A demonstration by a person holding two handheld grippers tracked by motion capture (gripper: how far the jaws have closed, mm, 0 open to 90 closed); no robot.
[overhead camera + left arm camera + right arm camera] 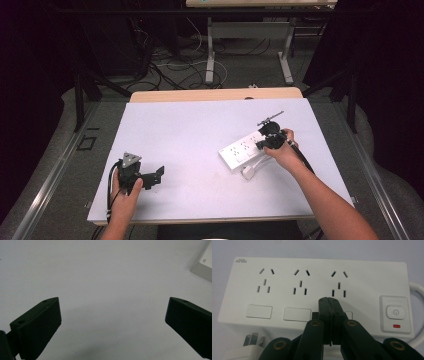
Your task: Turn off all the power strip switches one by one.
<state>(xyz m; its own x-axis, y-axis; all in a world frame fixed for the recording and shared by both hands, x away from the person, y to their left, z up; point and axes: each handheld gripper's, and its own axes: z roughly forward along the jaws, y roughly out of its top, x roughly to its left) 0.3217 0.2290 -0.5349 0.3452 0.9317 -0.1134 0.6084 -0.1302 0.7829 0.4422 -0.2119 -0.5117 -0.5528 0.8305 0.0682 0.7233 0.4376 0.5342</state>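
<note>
I have the right gripper [331, 302] with jaws pressed together, empty, over the power strip [317, 285] lying right of the table's [190, 130] centre. My left gripper [112, 322] hangs wide apart. The strip looks rigid, light, slick; I'd grip its long edges.

Lighting even and bright on the table [200, 145]; surroundings dark.
Soft overhead light, faint shadows only, under the left gripper [112, 320] in its view. Power strip [317, 290] sharp, no glare; the near jaws are slightly soft. High view is low-resolution, corners fall to black.
</note>
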